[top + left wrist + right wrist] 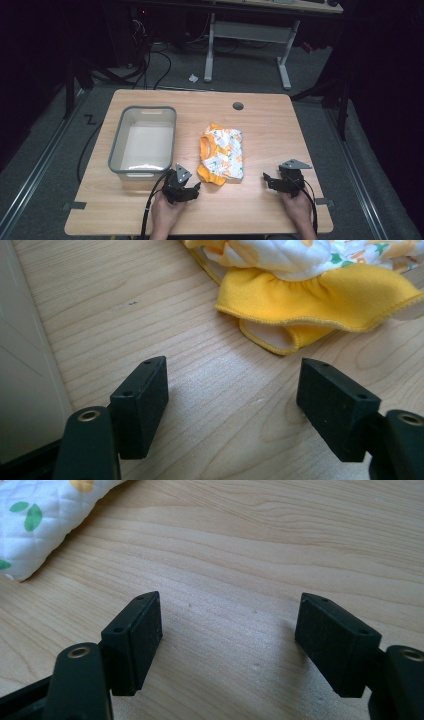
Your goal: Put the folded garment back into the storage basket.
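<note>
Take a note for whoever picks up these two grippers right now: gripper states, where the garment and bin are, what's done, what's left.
Left gripper: open, empty, just short of the yellow ruffled hem.
Right gripper: open, empty, off to the garment's right.
Folded orange-and-white baby garment: flat at the table centre.
Grey bin: to its left, empty.
Done: nothing gripped.
Left: probably grasp the garment and put it in the bin.

One folded garment [221,155], one grey bin [143,141], one wooden table [270,125], two tongs.
</note>
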{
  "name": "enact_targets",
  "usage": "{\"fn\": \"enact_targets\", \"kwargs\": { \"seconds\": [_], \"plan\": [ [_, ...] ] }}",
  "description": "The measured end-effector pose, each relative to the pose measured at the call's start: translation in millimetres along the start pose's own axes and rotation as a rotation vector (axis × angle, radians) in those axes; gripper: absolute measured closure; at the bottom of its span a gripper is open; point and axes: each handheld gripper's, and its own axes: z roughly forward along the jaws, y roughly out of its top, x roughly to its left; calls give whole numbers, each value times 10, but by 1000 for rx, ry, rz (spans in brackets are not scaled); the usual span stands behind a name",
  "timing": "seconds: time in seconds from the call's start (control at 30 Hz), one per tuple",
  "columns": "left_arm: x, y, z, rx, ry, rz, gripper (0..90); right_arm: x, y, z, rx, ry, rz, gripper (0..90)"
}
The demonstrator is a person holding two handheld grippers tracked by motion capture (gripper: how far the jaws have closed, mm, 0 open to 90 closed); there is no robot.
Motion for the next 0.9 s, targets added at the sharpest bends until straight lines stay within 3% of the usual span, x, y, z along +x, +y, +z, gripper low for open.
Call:
{"fn": "enact_targets", "kwargs": {
  "seconds": [0.9],
  "plan": [
    [-8,-4,-3,-2,4,-5,299,-1,4,4,-1,-2,2,271]
  ]
}}
